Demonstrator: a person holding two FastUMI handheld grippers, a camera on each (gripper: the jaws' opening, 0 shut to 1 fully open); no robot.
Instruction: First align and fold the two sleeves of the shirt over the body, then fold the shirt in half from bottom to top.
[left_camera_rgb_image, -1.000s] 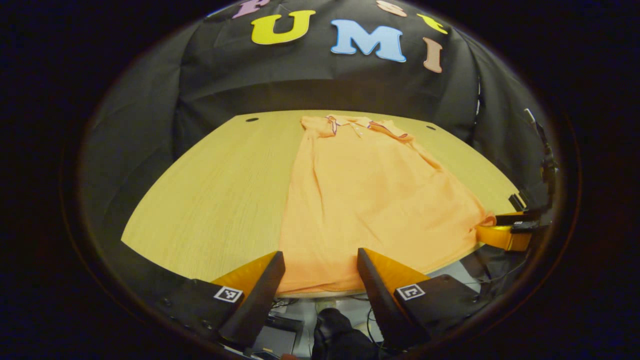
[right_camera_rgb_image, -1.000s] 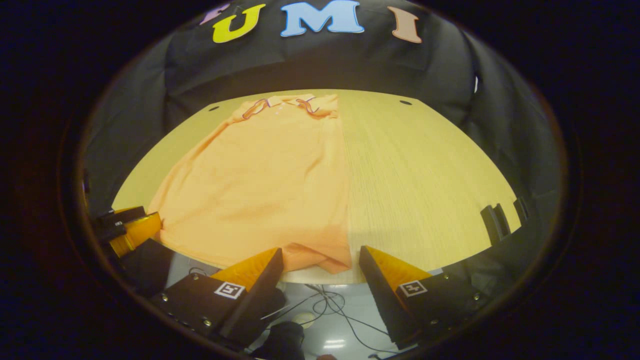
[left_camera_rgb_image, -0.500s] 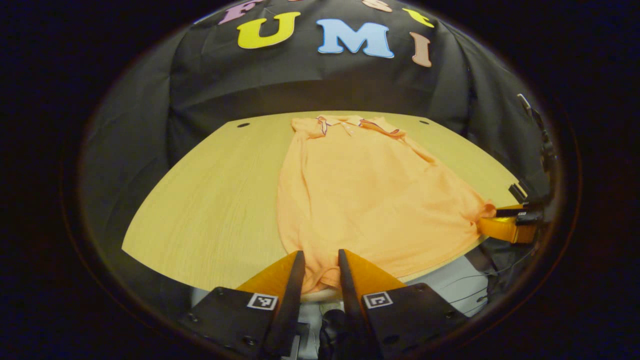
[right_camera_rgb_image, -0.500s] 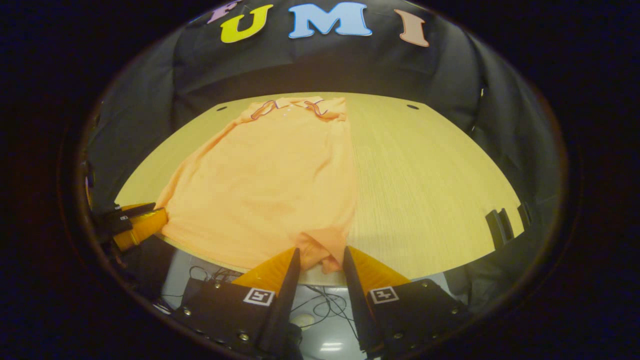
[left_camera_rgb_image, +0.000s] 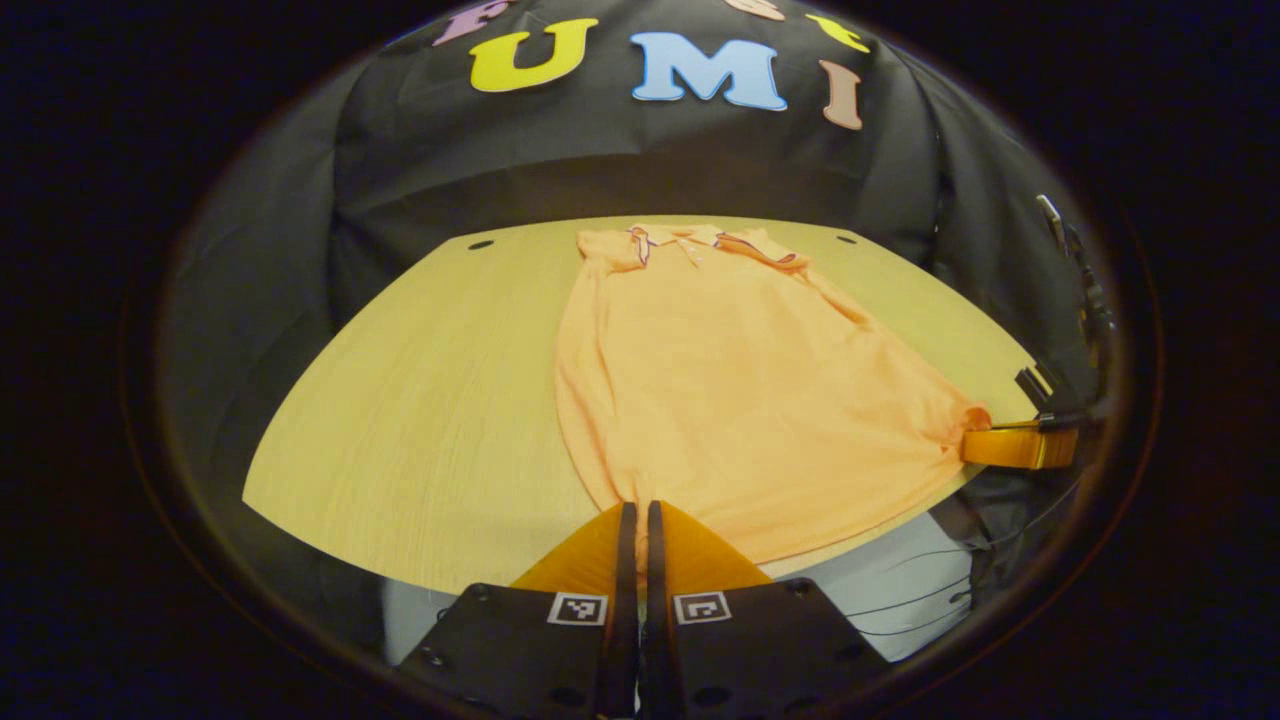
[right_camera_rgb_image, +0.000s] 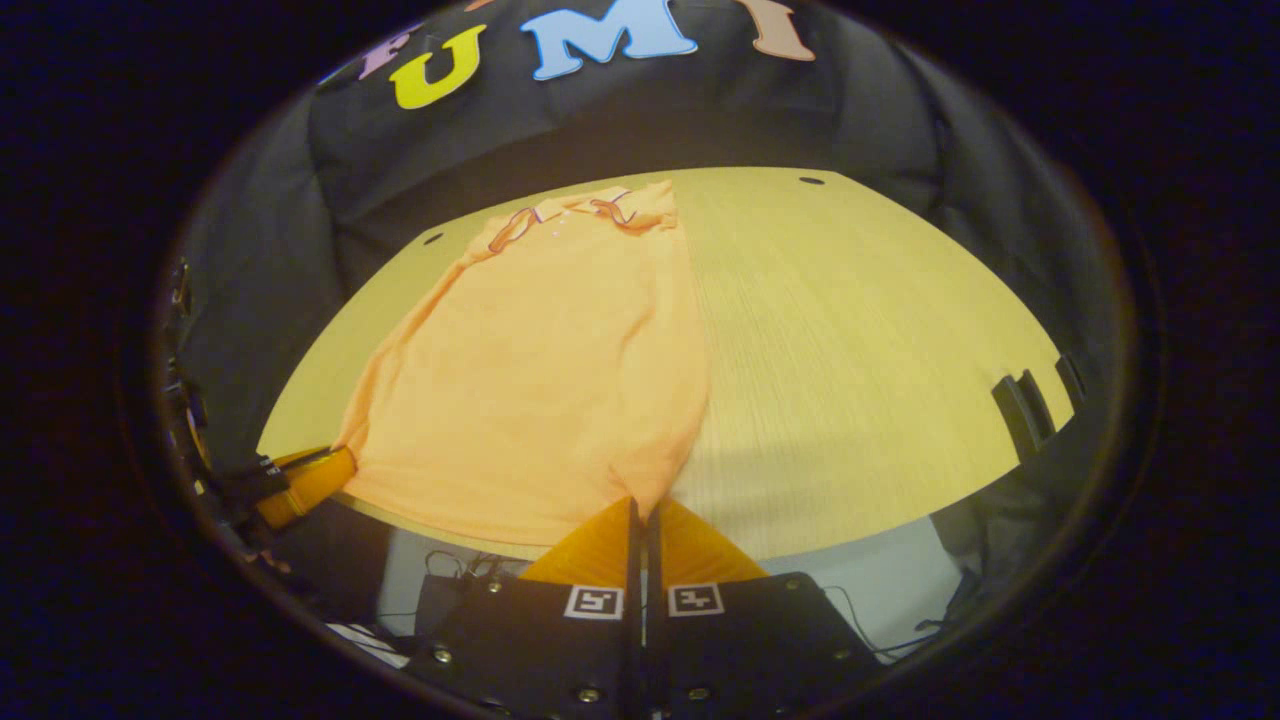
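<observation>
The left gripper view looks from the table's (left_camera_rgb_image: 420, 420) near edge, low and close, toward the far wall, with the shirt (left_camera_rgb_image: 740, 390) running from bottom centre to the upper middle of the frame. The right gripper view looks the same way from the same near edge, with the shirt (right_camera_rgb_image: 550, 370) left of centre. Both views share the tabletop (right_camera_rgb_image: 850, 350), the shirt and the wall behind, and each catches the other gripper at its frame's side edge

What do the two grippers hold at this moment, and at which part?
Both hold the orange shirt at its bottom hem: the left gripper at one corner, the right gripper at the other.
</observation>
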